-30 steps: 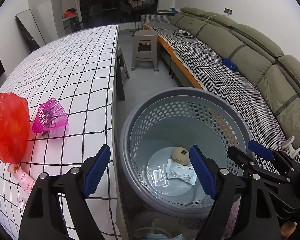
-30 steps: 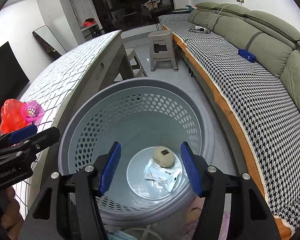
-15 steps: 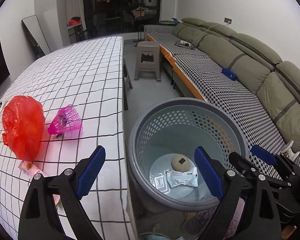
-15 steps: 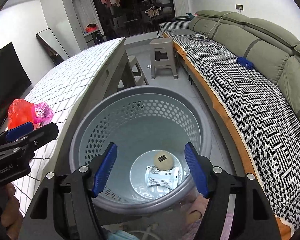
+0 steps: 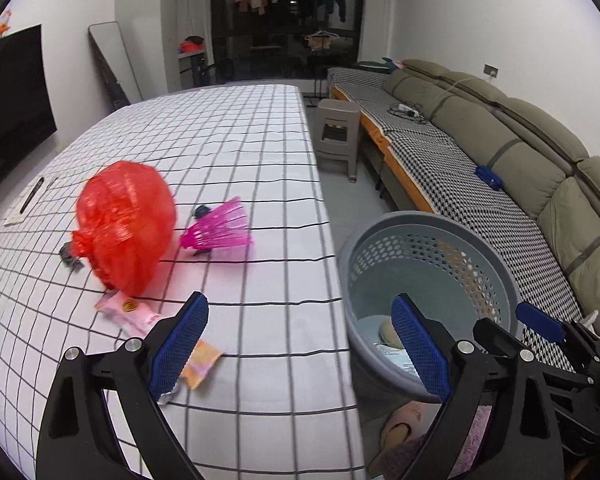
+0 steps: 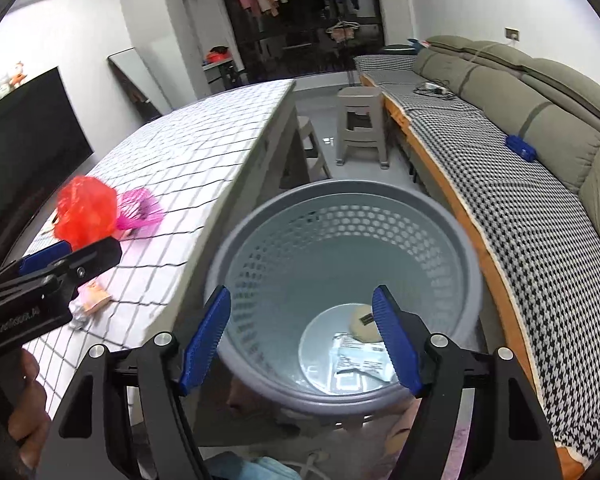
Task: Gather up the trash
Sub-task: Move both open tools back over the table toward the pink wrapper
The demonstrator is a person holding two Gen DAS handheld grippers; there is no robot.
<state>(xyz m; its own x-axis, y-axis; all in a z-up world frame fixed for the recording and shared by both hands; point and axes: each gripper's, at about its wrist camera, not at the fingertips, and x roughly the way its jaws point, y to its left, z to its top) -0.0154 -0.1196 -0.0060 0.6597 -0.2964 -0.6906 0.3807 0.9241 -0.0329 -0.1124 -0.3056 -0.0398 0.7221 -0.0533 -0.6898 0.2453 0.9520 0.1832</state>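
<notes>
A grey perforated trash basket (image 6: 468,280) (image 5: 500,264) stands on the floor beside the table; a beige round item (image 6: 362,322) and a white wrapper (image 6: 360,358) lie in its bottom. On the checked tablecloth (image 5: 228,152) lie a red plastic bag (image 5: 126,226), a pink mesh piece (image 5: 220,230), a pink wrapper (image 5: 126,312) and an orange wrapper (image 5: 202,364). My left gripper (image 5: 300,344) is open and empty over the table's edge, near the orange wrapper. My right gripper (image 6: 302,340) is open and empty above the basket.
A grey sofa with a houndstooth cover (image 5: 460,152) runs along the right. A plastic stool (image 5: 338,132) stands beyond the basket. A small dark object (image 5: 70,258) lies left of the red bag. A slipper (image 5: 400,428) lies on the floor by the basket.
My left gripper has swung left from above the basket to over the table, so the bag and wrappers show larger. My right gripper has risen slightly and stays over the basket.
</notes>
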